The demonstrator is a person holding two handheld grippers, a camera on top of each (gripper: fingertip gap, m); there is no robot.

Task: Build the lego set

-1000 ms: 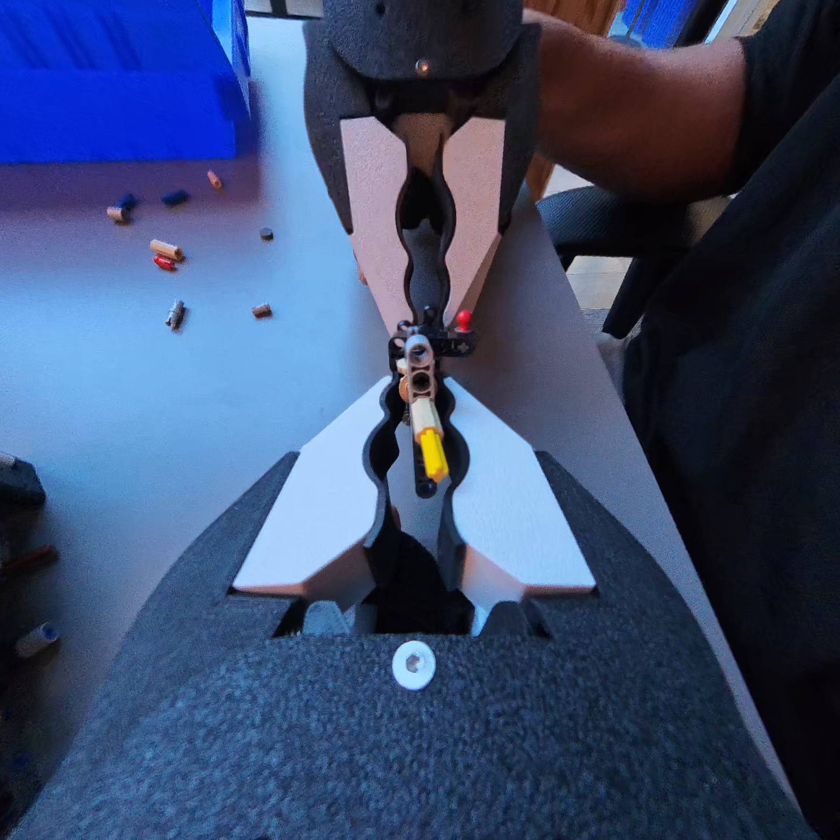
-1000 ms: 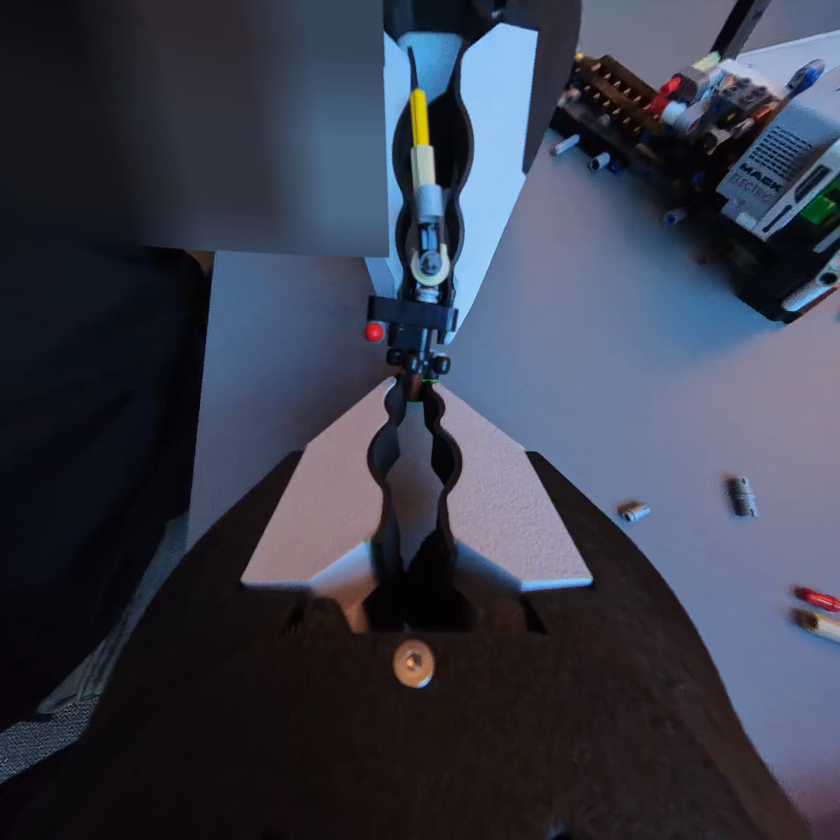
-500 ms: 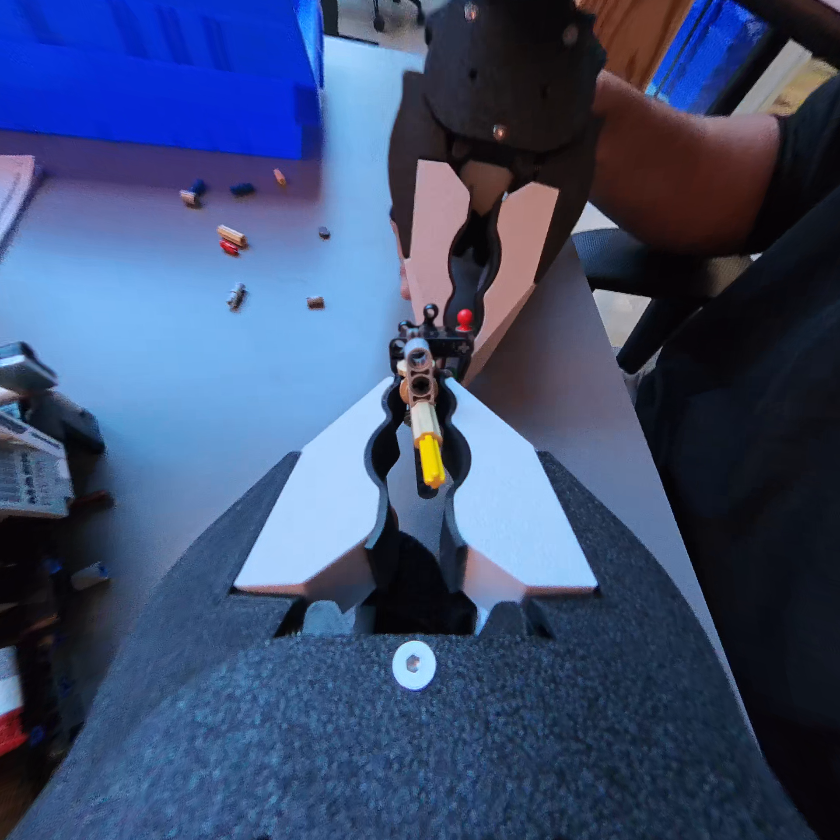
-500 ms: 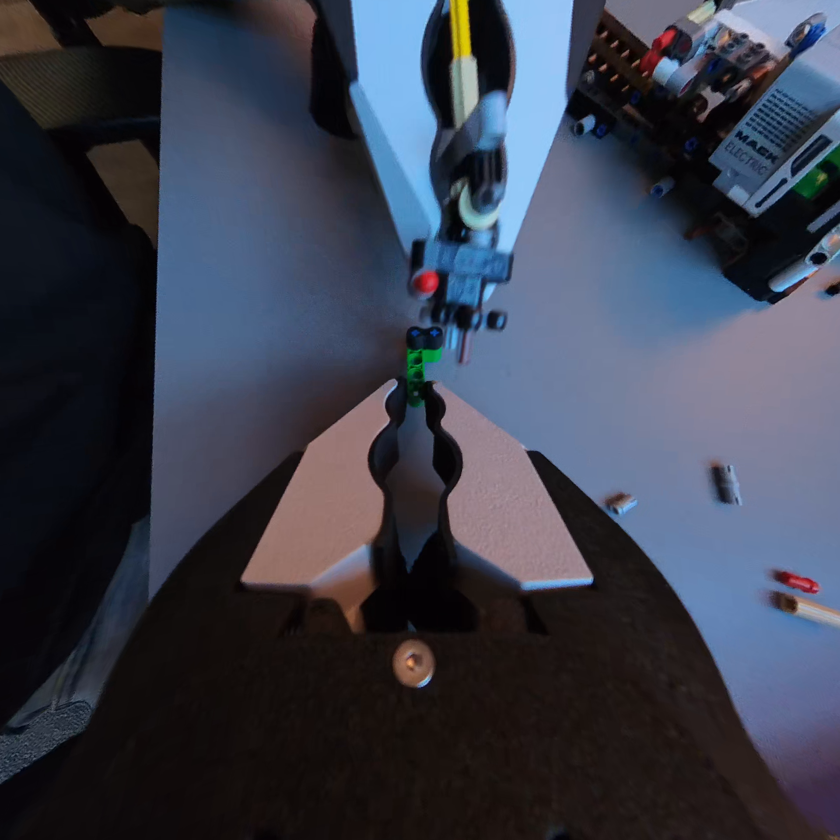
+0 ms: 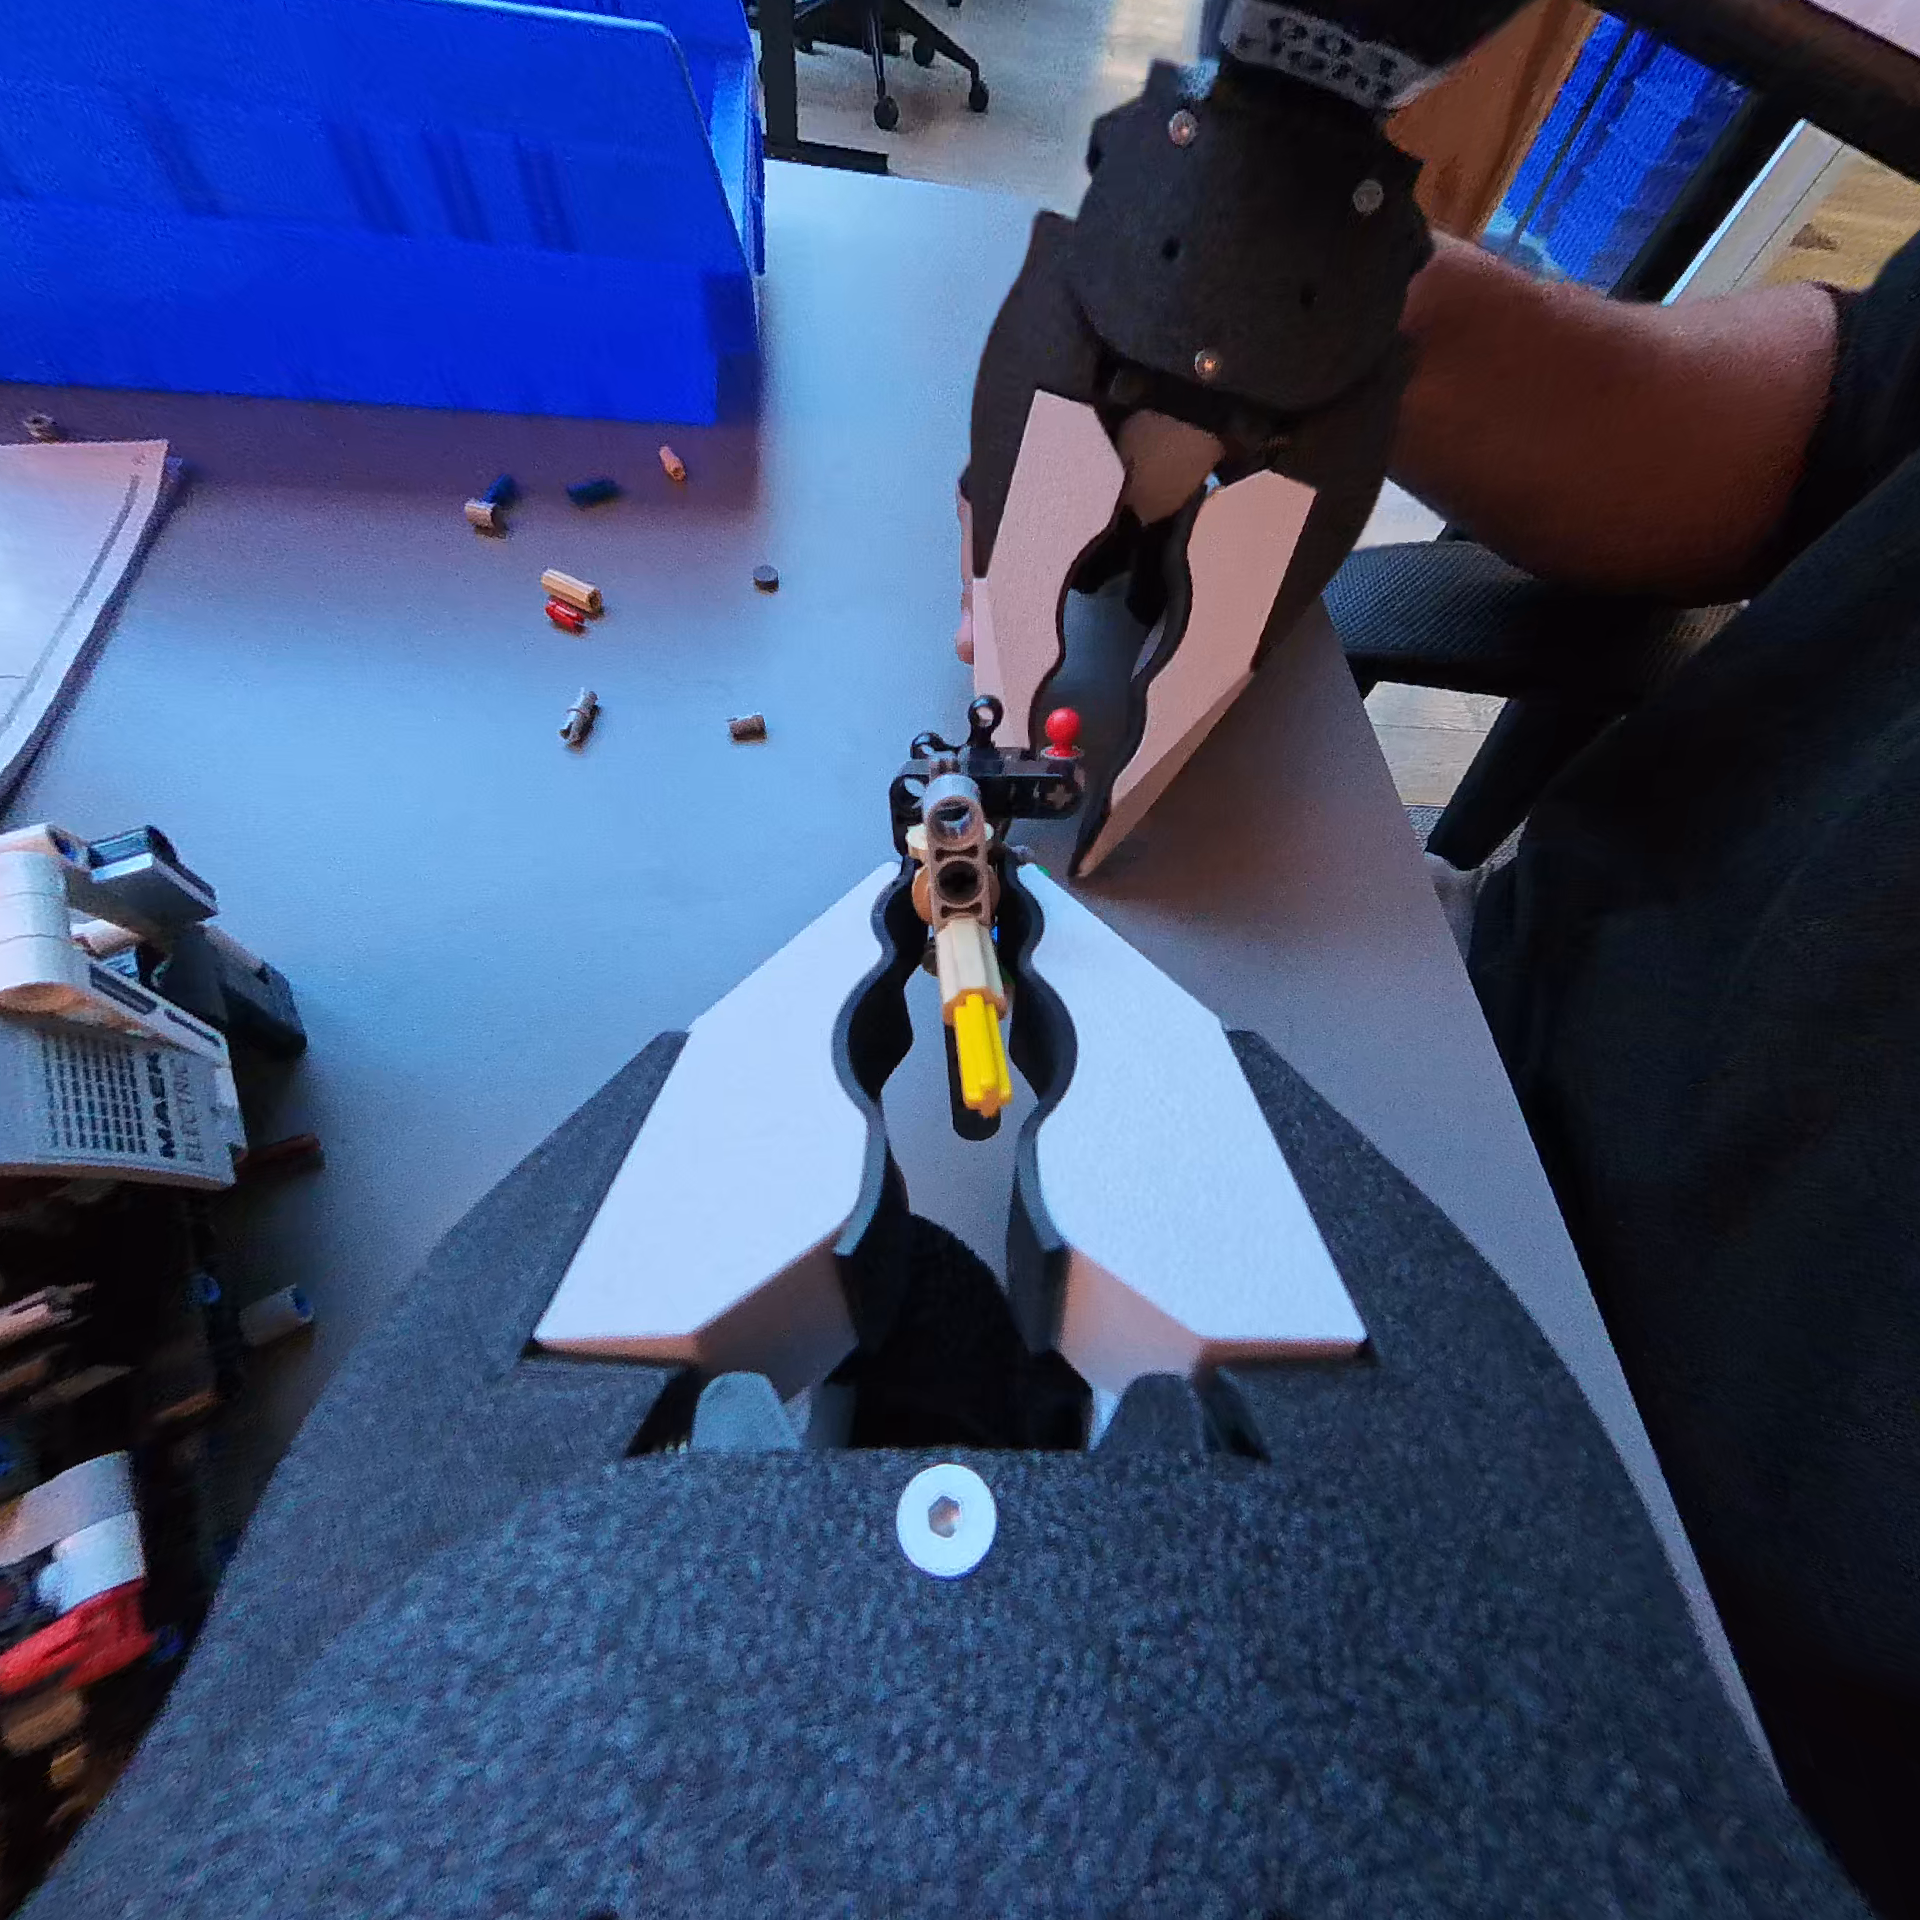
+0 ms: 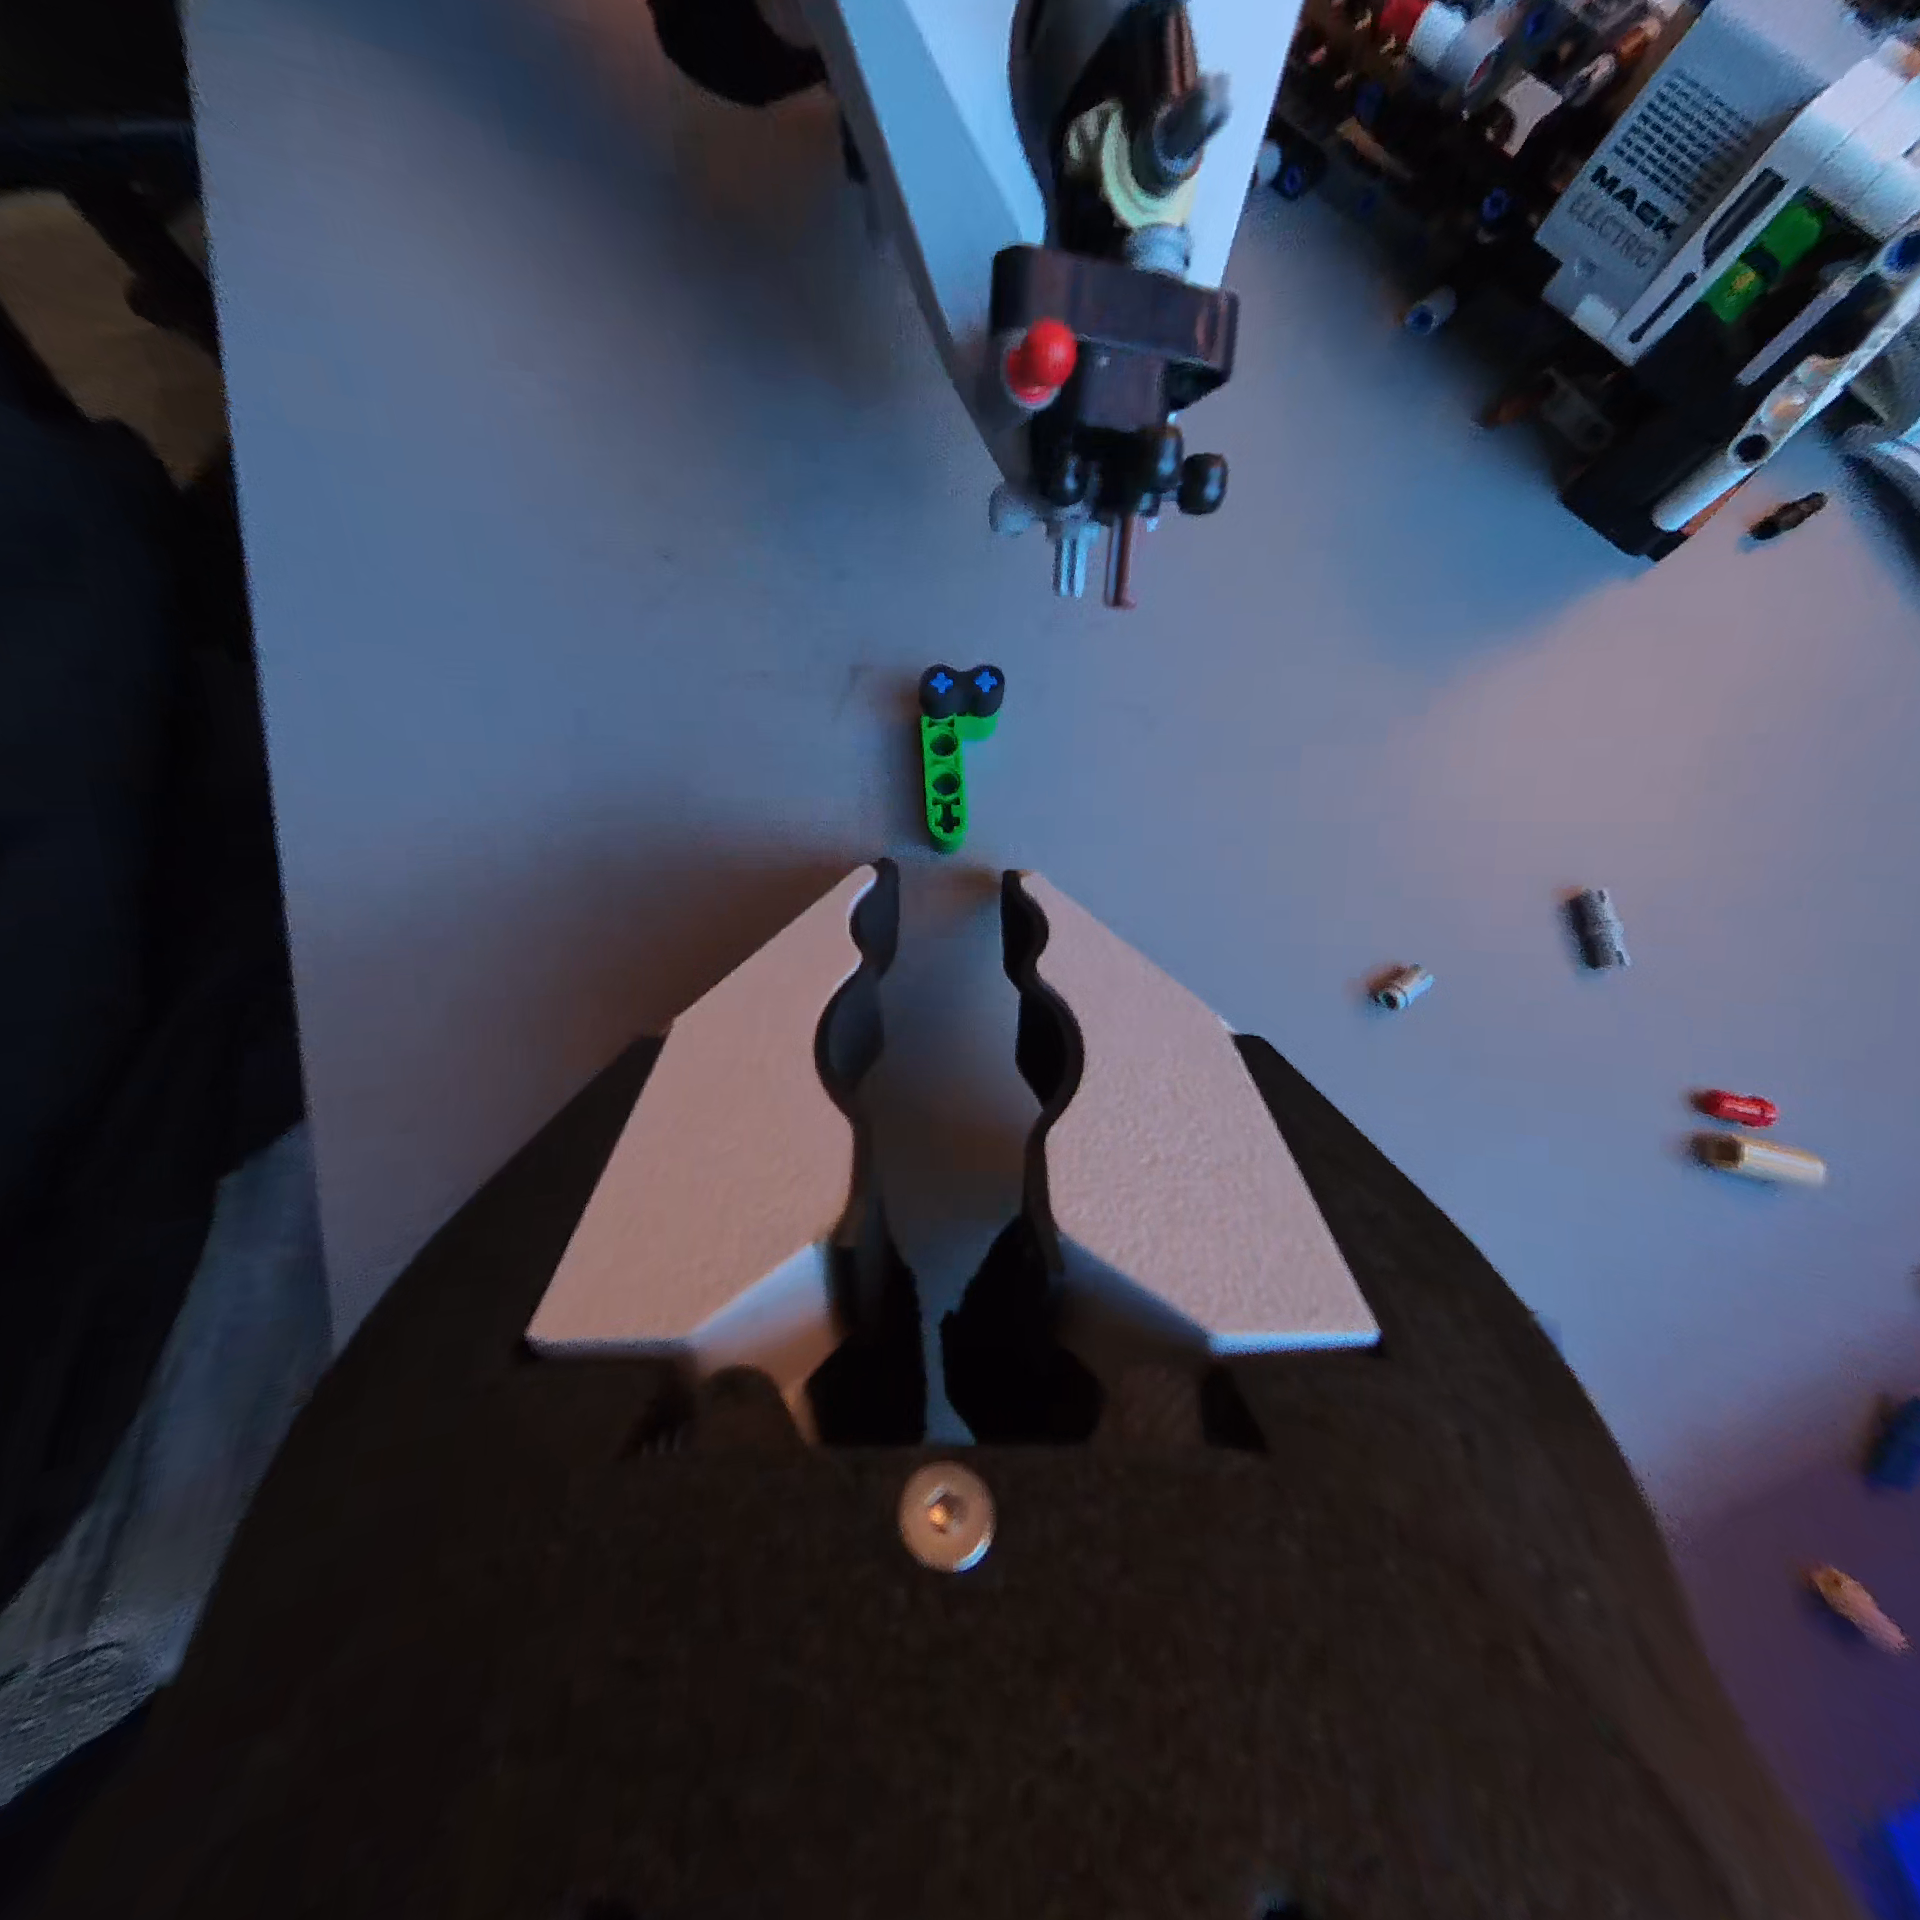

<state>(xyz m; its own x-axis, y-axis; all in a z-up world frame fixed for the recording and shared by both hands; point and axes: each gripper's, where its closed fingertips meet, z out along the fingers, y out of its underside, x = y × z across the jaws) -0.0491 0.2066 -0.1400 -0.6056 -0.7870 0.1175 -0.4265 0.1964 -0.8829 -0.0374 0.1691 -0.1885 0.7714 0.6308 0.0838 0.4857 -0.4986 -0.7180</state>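
Note:
My left gripper [image 5: 961,883] is shut on a small lego assembly [image 5: 980,1049]: a yellow and tan axle, a black cross beam and a red ball. It holds it just above the grey table [image 5: 416,883]. The assembly also shows in the right wrist view [image 6: 1122,312], between the left gripper's white fingers [image 6: 935,156]. My right gripper [image 6: 948,878] is open and empty. A green L-shaped beam with two black pins [image 6: 943,774] lies on the table just beyond its fingertips. In the left wrist view the right gripper [image 5: 1051,798] stands open behind the assembly.
A blue bin [image 5: 364,208] stands at the back. Several loose pins [image 5: 571,597] lie on the table, also in the right wrist view [image 6: 1756,1158]. A partly built truck model [image 5: 104,1091] [image 6: 1714,208] and a booklet [image 5: 62,561] lie to the left. The table edge [image 5: 1455,935] and a person's arm [image 5: 1610,436] are close. The gap from one gripper's tips to the other's is roughly 7 cm.
The right gripper pulled back from the assembly with the green beam, then opened; the beam now lies on the table. The left gripper kept its hold and drew away.

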